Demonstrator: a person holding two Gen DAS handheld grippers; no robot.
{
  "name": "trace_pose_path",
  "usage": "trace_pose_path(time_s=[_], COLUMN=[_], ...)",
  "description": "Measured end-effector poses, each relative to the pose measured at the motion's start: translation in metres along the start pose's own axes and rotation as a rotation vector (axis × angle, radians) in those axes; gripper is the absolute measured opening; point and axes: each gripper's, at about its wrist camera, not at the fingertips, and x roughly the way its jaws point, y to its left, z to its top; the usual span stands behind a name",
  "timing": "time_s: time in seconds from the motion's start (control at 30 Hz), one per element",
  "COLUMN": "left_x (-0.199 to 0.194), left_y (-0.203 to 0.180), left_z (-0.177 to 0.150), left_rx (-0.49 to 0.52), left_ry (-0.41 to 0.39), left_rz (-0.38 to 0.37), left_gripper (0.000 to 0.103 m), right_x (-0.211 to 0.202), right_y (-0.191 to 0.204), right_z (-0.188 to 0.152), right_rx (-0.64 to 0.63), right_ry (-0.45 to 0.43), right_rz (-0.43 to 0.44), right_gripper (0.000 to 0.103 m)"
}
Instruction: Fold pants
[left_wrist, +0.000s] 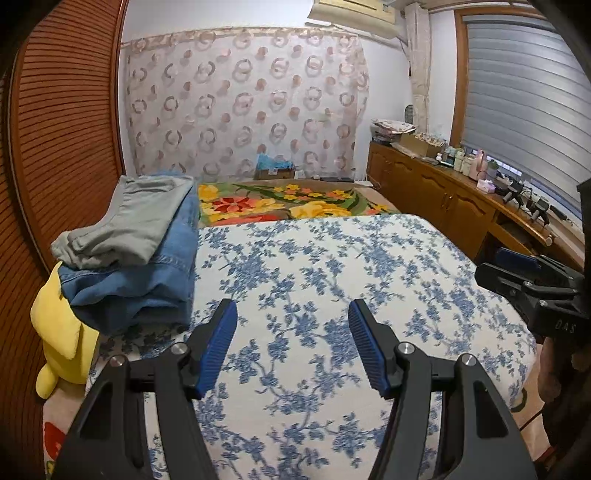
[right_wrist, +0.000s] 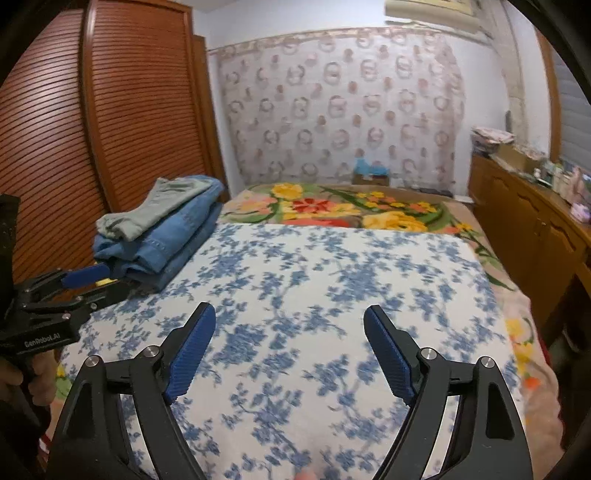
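- My bed (left_wrist: 332, 266) carries a white cover with blue flowers; a bright flowered blanket (left_wrist: 295, 201) lies beyond it.
- A patterned curtain (left_wrist: 243, 99) hangs on the far wall.
- Slatted wooden doors (right_wrist: 122, 110) stand left.
- A wooden cabinet (left_wrist: 436, 192) and blinds (left_wrist: 524, 107) stand right.

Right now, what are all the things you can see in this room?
Pants: one, grey, folded on top of the pile at the bed's left edge.
Jeans: blue, folded, under the grey pants; count unclear.
Soft toy: one, yellow, beside the pile.
Cover: one, white with blue flowers, on the bed.
Blanket: one, bright flowers, far end of bed.
Cabinet: one, brown, right wall.
Left gripper: open, empty.
Right gripper: open, empty.
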Motion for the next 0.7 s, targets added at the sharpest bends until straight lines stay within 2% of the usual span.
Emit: trace_pose_path(time_s=[0.07, 0.3, 0.7], left_x=[-0.002, -0.014, -0.050], left_y=[-0.006, -0.022, -0.024], left_z=[0.003, 0.013, 0.035], left_rx=[0.001, 0.013, 0.010], left_ry=[-0.005, -0.028, -0.100], left_rz=[-0.006, -0.005, 0.007], left_gripper=[0.062, 0.062, 0.063], right_x=[-0.012, -0.043, -0.082], right_y=[-0.007, -0.024, -0.017], right_z=[-0.001, 0.002, 0.017], right_rx=[0.010, 0.040, 0.036], right_ry=[-0.024, -0.073, -0.153], right_rz=[-0.035, -0.078, -0.146], right_gripper=[0.085, 0.085, 0.085])
